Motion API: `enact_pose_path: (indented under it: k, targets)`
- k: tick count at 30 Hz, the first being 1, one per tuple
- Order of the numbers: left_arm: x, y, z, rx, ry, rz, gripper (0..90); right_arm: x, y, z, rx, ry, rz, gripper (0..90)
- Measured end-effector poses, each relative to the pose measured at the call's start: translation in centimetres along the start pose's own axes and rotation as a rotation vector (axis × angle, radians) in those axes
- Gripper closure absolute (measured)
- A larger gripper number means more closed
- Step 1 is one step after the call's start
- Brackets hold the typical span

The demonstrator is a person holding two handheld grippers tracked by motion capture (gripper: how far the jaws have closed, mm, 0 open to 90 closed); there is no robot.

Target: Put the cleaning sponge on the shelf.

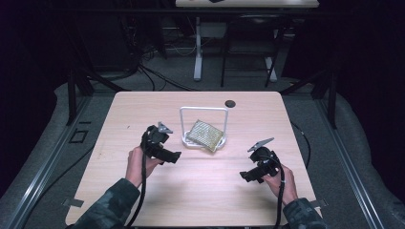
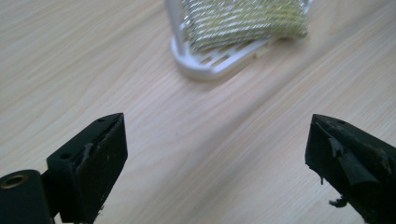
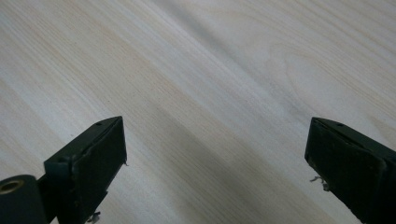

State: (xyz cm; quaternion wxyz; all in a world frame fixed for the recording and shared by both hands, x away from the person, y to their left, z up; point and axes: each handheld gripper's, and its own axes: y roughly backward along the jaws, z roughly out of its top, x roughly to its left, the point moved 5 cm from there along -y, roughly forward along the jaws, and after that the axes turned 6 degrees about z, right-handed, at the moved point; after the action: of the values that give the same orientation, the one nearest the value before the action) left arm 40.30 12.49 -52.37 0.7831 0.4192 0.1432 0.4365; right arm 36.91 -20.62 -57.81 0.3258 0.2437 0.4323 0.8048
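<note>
Pale wood counter (image 1: 200,176) carries a white rack (image 1: 203,125) with a gold-green sponge (image 1: 205,135) leaning inside it. Left claw (image 1: 173,157) hangs just beside the rack, wide open and empty. Right claw (image 1: 244,175) hovers well apart, equally wide and empty.

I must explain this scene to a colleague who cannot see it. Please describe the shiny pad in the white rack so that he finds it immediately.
Start from the light wooden table; near its middle stands a white rack with a tall wire frame. Leaning inside it, tilted, is the scouring pad, square, with a woven gold-silver glitter. Nothing else on the table glitters; the small dark disc behind is flat and round.
</note>
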Motion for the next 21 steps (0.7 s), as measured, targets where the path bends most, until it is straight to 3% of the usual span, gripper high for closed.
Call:
enact_pose_path:
  k: [5, 8, 11, 17, 21]
  targets:
    - [2.0, 0.9, -3.4, 0.025, 0.055, 0.010, 1.1, 0.1, -0.2, 0.1, 0.002, -0.012, 0.005, 4.8]
    - [3.0, 1.3, -5.7, 0.036, 0.099, 0.017, 0.2, 0.3, -0.2, 0.1, 0.006, 0.013, -0.005, 4.8]
    - [3.7, 1.4, -7.4, 0.059, 0.119, 0.025, 0.2, 0.3, -0.2, 0.1, 0.006, -0.002, -0.001, 4.9]
    - [4.5, 1.2, -9.7, 0.099, 0.133, 0.043, 0.2, 0.2, -0.2, 0.0, 0.006, -0.002, -0.008, 4.9]
    - [4.8, 0.5, -10.2, 0.127, 0.126, 0.038, 0.2, 0.0, -0.2, -0.1, 0.002, -0.021, 0.005, 5.0]
